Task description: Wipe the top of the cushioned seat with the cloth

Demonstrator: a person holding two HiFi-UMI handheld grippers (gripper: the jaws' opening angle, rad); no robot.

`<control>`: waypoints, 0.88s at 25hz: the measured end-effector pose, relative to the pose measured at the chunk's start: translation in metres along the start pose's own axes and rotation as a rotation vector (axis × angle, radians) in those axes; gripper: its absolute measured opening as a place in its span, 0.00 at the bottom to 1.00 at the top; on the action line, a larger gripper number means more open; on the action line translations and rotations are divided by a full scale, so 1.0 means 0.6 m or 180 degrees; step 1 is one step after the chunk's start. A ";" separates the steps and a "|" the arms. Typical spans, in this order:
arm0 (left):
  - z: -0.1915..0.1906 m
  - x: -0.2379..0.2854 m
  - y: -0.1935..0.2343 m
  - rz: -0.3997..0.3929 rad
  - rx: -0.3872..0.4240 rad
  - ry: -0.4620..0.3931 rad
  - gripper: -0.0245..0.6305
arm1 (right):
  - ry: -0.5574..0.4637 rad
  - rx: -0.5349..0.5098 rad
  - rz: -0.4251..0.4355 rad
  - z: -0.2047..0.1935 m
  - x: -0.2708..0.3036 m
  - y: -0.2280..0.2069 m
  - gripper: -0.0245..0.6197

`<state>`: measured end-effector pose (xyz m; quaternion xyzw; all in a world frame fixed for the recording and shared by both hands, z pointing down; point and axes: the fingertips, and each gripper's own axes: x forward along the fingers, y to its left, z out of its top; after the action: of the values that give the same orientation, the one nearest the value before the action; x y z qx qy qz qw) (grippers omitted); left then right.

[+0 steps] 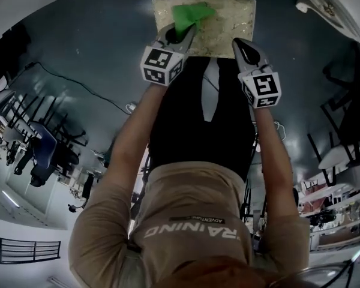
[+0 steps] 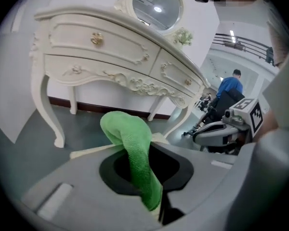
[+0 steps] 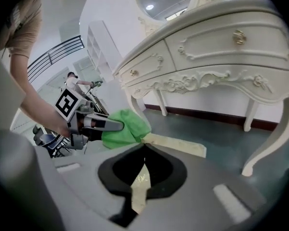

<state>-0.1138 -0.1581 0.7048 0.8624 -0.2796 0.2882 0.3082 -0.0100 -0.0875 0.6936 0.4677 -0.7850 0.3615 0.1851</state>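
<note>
Left gripper (image 1: pixel 181 36): jaws clamped on green cloth (image 1: pixel 191 14), which lies on the left part of cushioned seat (image 1: pixel 234 17). Right gripper (image 1: pixel 240 44): jaws together, empty, at seat's near edge. Wiping apparently early; right part likely left to do

There are two grippers, the left gripper (image 1: pixel 185 33) and the right gripper (image 1: pixel 242 45). Each one carries one marker cube, so there are two cubes (image 1: pixel 162 65) in total. There is one seat (image 1: pixel 228 17) and one green cloth (image 1: pixel 191 14). There is one dressing table (image 2: pixel 115 64), and it has one oval mirror (image 2: pixel 156 6), two drawers (image 2: pixel 72 35), two gold knobs (image 2: pixel 97 39) and four legs (image 2: pixel 50 112). In the far background of the left gripper view there is one person (image 2: pixel 229 88) in blue.
</note>
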 end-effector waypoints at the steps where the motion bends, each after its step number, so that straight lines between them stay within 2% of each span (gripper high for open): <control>1: -0.008 -0.026 0.037 0.0108 -0.0001 -0.0006 0.11 | 0.0006 -0.0050 0.0040 0.008 0.018 0.025 0.04; 6: -0.049 -0.136 0.199 0.0581 -0.0231 -0.0029 0.11 | 0.0081 -0.0189 0.0265 0.029 0.101 0.126 0.04; 13: -0.130 -0.186 0.322 0.1007 -0.0596 0.0070 0.11 | 0.0217 -0.0345 0.0438 0.025 0.165 0.191 0.04; 16: -0.161 -0.175 0.335 0.1020 -0.0757 0.0109 0.11 | 0.0281 -0.0336 0.0416 0.015 0.175 0.193 0.04; 22: -0.192 -0.104 0.290 0.0721 -0.0664 0.0286 0.11 | 0.0300 -0.0264 0.0347 0.001 0.178 0.182 0.04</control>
<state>-0.3084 -0.1731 0.8015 0.7749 -0.3895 0.3288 0.3738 -0.1578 -0.1193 0.7174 0.3986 -0.8141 0.3599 0.2211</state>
